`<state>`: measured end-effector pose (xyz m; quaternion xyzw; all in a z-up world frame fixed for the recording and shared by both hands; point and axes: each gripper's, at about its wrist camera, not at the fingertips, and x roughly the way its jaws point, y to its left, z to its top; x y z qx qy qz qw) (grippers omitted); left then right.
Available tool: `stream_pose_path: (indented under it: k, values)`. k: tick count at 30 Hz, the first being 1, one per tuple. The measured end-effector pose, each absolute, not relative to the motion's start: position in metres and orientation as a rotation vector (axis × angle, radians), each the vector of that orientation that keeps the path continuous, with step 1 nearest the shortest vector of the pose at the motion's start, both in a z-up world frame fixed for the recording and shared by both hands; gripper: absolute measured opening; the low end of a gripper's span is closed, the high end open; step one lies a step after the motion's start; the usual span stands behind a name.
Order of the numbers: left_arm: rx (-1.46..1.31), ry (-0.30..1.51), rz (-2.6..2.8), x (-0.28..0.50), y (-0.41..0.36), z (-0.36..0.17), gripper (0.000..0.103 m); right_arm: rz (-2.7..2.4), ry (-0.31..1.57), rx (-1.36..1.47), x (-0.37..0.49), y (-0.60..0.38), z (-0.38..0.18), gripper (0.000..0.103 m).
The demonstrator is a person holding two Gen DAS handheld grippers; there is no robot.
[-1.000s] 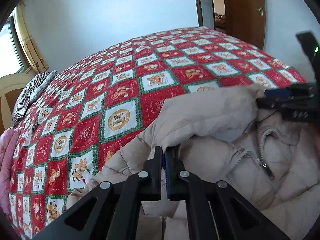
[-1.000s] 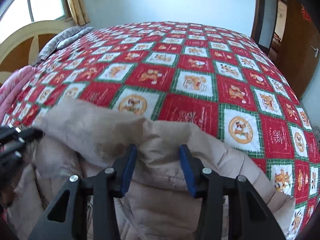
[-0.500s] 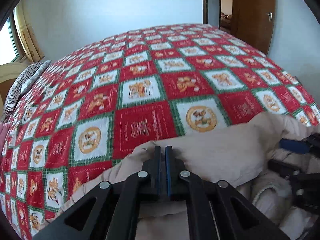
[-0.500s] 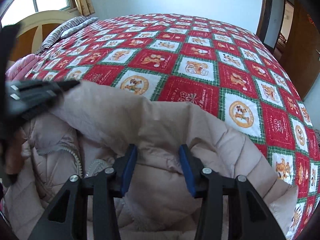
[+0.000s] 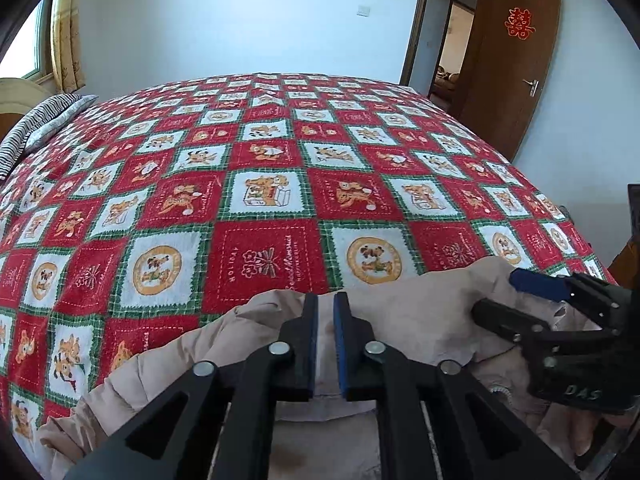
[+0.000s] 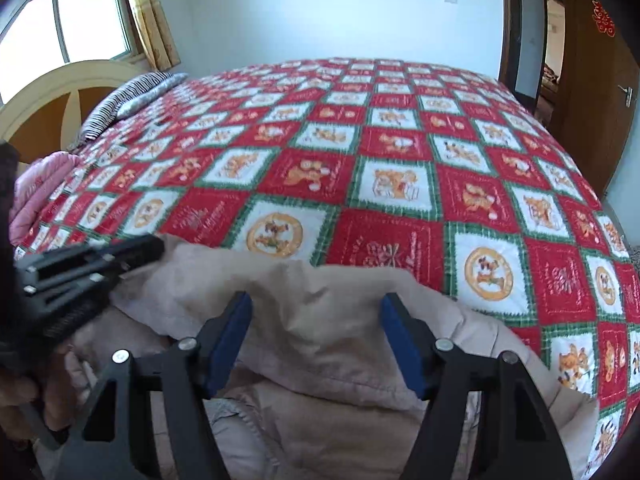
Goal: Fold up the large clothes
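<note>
A beige padded jacket lies at the near edge of a bed with a red, white and green patchwork quilt. My left gripper is shut on a fold of the jacket's upper edge. My right gripper is wide open, its blue pads either side of the jacket's edge. In the left wrist view the right gripper shows at the right, open over the jacket. In the right wrist view the left gripper shows at the left, on the jacket edge.
A striped pillow and a pink quilted item lie at the left of the bed by a curved headboard. A window is at the left. An open wooden door is at the right.
The right gripper's fingers have spread from a narrow gap to wide open. The left gripper carried the jacket edge forward over the bed. The jacket's zipper and inside are now mostly covered.
</note>
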<state>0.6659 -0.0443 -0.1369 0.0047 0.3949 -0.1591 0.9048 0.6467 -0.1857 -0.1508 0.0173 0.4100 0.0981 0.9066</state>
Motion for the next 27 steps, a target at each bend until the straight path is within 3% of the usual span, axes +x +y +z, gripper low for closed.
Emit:
stream_pose_path:
  k: [1, 2, 3, 7, 17, 27]
  values:
    - [0.023, 0.825, -0.322, 0.667, -0.047, -0.139, 0.045, 0.198, 0.857, 0.037, 0.647, -0.187, -0.156, 0.070]
    - [0.034, 0.821, -0.308, 0.667, -0.049, -0.141, 0.070, 0.200, 0.863, 0.038, 0.646, -0.188, -0.160, 0.070]
    - [0.038, 0.810, -0.305, 0.666, -0.050, -0.143, 0.077, 0.201, 0.864, 0.038, 0.644, -0.189, -0.162, 0.070]
    - [0.040, 0.853, -0.301, 0.671, -0.049, -0.157, 0.078, 0.204, 0.862, 0.006, 0.639, -0.190, -0.167, 0.070]
    - [0.032, 0.878, -0.266, 0.675, -0.044, -0.178, 0.095, 0.207, 0.886, -0.011, 0.641, -0.188, -0.183, 0.070]
    - [0.079, 0.899, -0.238, 0.678, -0.051, -0.187, 0.100, 0.189, 0.896, -0.035, 0.643, -0.184, -0.192, 0.071]
